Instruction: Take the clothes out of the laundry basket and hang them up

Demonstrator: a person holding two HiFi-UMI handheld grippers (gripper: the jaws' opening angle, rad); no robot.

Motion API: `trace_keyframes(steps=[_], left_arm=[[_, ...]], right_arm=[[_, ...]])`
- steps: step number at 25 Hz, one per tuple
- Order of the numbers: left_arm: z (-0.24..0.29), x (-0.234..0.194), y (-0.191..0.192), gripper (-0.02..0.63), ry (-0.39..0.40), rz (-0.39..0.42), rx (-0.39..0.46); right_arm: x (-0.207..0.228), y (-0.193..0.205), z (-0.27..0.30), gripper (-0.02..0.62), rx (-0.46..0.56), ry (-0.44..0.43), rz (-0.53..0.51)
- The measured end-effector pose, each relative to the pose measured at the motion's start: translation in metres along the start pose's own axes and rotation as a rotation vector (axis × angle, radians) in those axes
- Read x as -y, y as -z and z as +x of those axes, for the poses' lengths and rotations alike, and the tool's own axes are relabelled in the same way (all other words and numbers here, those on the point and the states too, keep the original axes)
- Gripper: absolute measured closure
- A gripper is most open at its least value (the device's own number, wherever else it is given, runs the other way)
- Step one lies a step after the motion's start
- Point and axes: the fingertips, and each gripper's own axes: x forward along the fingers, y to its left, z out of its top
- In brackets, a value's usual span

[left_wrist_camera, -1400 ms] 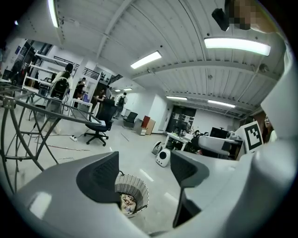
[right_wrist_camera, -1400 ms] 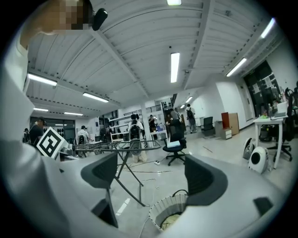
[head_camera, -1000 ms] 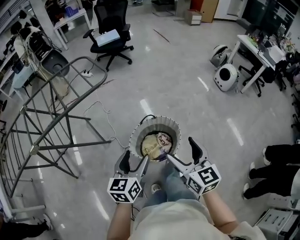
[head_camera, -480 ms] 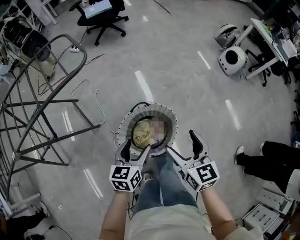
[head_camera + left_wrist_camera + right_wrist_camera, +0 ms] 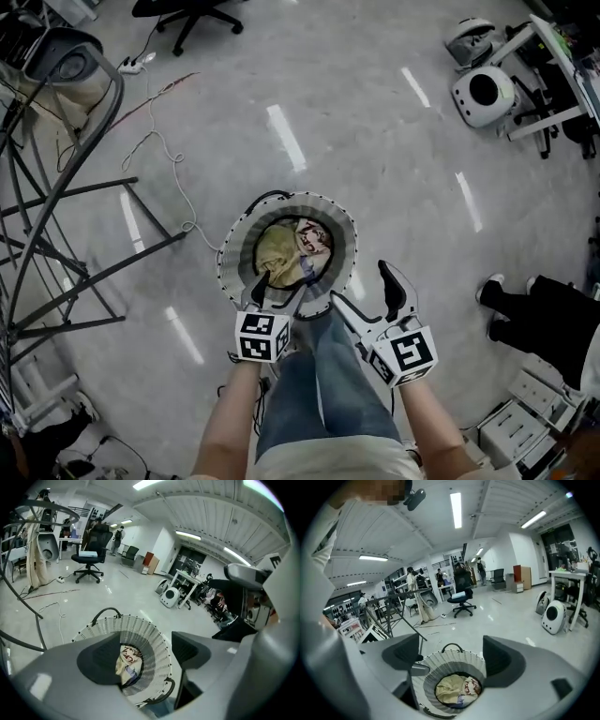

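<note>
White ribbing all the way round: that was the laundry basket [image 5: 231,255], standing on the grey floor [image 5: 375,141] right at my feet, and everything I was after lay down in its well. A pale yellow garment [image 5: 277,251] was bunched across the bottom, with a printed piece [image 5: 315,238] crumpled against it on the right; how many items sat beneath, I couldn't tell. My left hand-held gripper [image 5: 277,292] hung over the basket's near rim, jaws spread wide with nothing between them but the look down into the basket. Whether a jaw brushed the rim I couldn't say. My right hand-held gripper [image 5: 360,285] was just beside the basket's near right edge, outside it, jaws gaping too and empty. Nothing lifted yet, by my reckoning; this was the reach-in. Those clothes looked soft, limp and light, the sort that would sag and trail once raised, and one might well drag its neighbour up with it. I judged the best hold was a thick fold on top of the yellow heap, pinched deep so the cloth couldn't slide out of the jaws, rather than a thin edge. The drying rack [image 5: 66,197] stood off to my left, well apart from the basket, with a cable [image 5: 167,159] snaking across the floor on that side, worth stepping around.
</note>
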Motion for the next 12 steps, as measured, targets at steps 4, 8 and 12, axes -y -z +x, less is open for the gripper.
trace_keyframes(steps=[4,8,12], left_arm=[[0.043,-0.013,0.031,0.275,0.004,-0.008,-0.082],[0.083,-0.027,0.072,0.275,0.019,0.005,-0.174],[0.120,-0.047,0.122,0.275,0.006,0.003,-0.281]], right_arm=[[0.017,0.026,0.022,0.172,-0.036,-0.007,0.022],[0.033,0.060,0.041,0.172,-0.082,0.002,0.039],[0.047,0.089,0.058,0.172,-0.126,0.002,0.046]])
